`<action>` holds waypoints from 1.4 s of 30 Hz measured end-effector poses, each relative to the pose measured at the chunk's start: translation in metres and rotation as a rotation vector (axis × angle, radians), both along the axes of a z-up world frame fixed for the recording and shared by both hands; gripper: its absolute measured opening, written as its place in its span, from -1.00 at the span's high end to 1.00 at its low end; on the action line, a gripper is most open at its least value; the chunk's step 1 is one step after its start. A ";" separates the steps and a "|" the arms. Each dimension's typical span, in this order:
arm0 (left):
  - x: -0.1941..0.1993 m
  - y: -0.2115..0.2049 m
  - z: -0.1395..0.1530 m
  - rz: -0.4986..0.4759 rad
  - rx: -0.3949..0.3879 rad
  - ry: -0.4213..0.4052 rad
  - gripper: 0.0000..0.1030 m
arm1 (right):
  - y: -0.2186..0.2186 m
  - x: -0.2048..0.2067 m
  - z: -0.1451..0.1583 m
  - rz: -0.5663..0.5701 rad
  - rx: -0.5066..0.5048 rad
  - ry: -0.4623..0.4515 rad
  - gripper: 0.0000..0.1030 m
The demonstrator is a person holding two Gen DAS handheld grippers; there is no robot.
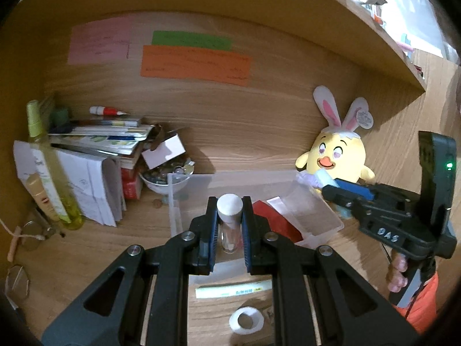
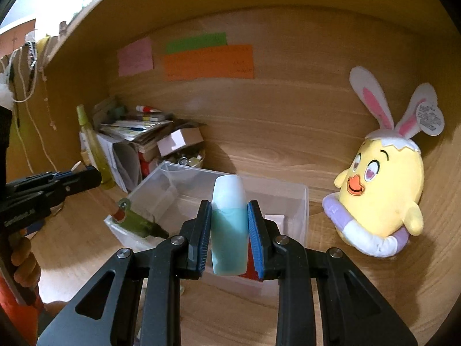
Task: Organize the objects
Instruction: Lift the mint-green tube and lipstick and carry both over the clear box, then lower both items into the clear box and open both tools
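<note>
My left gripper point(image 1: 229, 216) is shut on a small clear vial with a white cap point(image 1: 229, 210), held over the near edge of a clear plastic bin point(image 1: 325, 216). My right gripper point(image 2: 229, 225) is shut on a pale teal bottle with a white cap point(image 2: 229, 225), held above the same bin point(image 2: 302, 199). The bin holds a red packet point(image 1: 276, 219), a white card point(image 2: 275, 219) and a green marker with a red band point(image 2: 135, 222). The right gripper also shows in the left wrist view point(image 1: 334, 187), with the teal bottle in its jaws.
A yellow chick plush with bunny ears point(image 2: 383, 190) leans on the back wall at right. At left stand a book stack point(image 1: 100, 141), a yellow-green spray bottle point(image 1: 49, 158) and a bowl of small items point(image 1: 164, 176). A tape roll point(image 1: 246, 320) and a yellow-green stick point(image 1: 233, 288) lie on the desk.
</note>
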State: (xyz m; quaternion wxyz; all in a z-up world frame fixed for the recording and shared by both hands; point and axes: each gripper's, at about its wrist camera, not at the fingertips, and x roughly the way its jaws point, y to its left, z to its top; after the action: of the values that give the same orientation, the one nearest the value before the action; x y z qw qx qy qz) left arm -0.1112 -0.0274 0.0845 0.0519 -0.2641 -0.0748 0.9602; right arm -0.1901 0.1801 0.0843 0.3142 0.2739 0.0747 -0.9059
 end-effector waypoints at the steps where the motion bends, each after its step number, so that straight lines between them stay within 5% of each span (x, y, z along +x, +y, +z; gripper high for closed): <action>1: -0.003 0.002 -0.001 -0.001 -0.005 -0.002 0.72 | -0.003 -0.005 -0.003 -0.002 0.005 -0.010 0.56; 17: -0.045 0.024 -0.033 -0.022 -0.036 -0.107 0.72 | -0.024 -0.045 -0.058 -0.067 0.137 -0.097 0.56; 36: -0.052 0.025 -0.045 -0.017 -0.057 -0.159 0.72 | -0.033 -0.050 -0.073 -0.046 0.176 -0.167 0.55; 42: -0.040 0.024 -0.032 -0.020 -0.051 -0.133 0.50 | -0.031 -0.045 -0.067 -0.033 0.162 -0.166 0.26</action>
State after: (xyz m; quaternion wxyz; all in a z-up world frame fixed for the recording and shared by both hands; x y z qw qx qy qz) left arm -0.1514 -0.0033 0.0520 0.0495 -0.3294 -0.0511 0.9415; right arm -0.2349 0.1494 0.0176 0.2813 0.3735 0.1171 -0.8762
